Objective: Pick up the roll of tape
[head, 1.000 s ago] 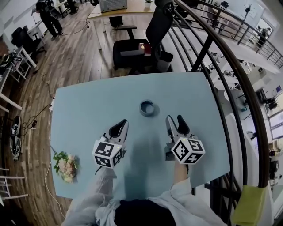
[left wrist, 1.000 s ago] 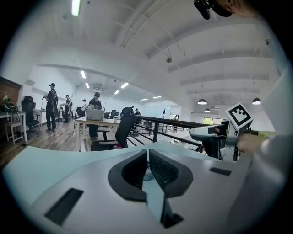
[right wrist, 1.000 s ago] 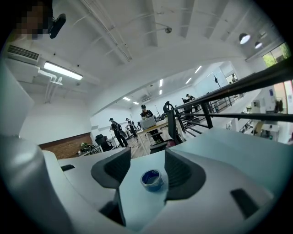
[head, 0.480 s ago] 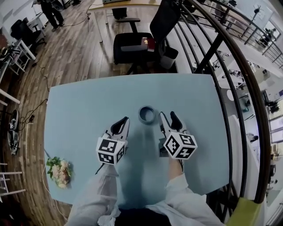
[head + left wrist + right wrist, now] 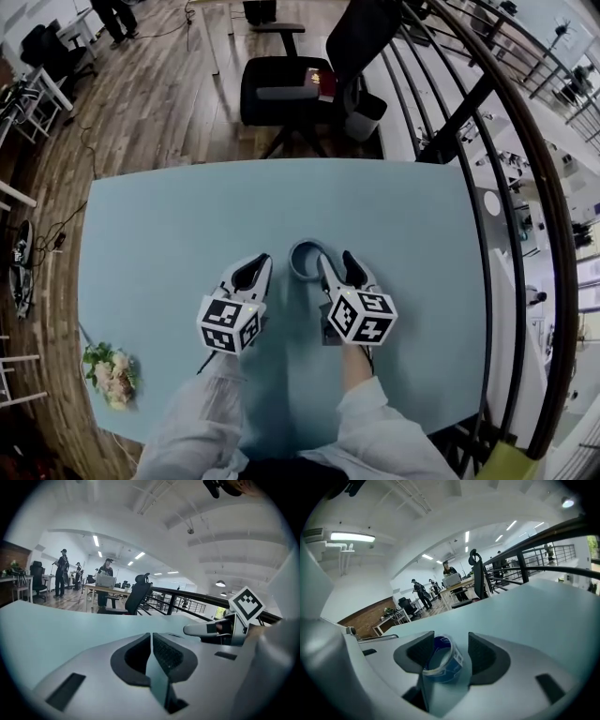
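Roll of tape (image 5: 450, 666) lies flat on the desk (image 5: 169, 244), hole facing up, between the two grippers. The left gripper (image 5: 255, 270) sits just to its left, jaws pressed together on nothing. The right gripper (image 5: 337, 262) is nearer: its jaws are spread, with the roll at their tips, crowding the left jaw, not yet pinched. A slight leftward nudge seems needed before closing.

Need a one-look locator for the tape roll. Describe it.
On the pale blue table, look near the middle, just in front of the person. The roll of tape sits between the open jaws of the right gripper. It is the only ring there: blue with a hollow centre, unlike the bunch of flowers at the near left corner.
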Demonstrator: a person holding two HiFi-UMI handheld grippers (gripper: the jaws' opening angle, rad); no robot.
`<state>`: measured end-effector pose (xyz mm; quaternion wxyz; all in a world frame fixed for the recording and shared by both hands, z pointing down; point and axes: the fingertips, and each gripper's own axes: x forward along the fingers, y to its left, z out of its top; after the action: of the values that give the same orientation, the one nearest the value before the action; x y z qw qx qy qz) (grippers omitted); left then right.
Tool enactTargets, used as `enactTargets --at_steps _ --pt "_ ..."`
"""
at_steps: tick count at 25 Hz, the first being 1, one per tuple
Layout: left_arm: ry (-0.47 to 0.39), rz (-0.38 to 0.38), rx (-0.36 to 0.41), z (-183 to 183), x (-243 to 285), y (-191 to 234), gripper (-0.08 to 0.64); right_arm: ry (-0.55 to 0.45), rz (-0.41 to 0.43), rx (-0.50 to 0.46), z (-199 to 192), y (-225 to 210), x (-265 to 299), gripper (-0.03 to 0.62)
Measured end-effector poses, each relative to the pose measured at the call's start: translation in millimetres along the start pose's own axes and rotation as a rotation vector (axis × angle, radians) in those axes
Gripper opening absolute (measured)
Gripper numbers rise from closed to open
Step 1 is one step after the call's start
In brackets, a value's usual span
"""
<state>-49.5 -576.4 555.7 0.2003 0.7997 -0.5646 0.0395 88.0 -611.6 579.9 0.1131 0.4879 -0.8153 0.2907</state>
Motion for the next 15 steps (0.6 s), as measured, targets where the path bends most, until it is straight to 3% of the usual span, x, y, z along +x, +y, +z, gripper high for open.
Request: enactTargets --at_steps 9,15 --pt "0.019 0.024 -0.021 -16.6 6.2 13.6 0.029 0.163 -0.032 -0.077 -24.7 4.3 34.2 0.241" --pt "0.024 0.014 -0.012 -21.2 5.3 12.8 0.029 0.243 -0.01 -0.054 -42.8 -1.3 46.8 0.241"
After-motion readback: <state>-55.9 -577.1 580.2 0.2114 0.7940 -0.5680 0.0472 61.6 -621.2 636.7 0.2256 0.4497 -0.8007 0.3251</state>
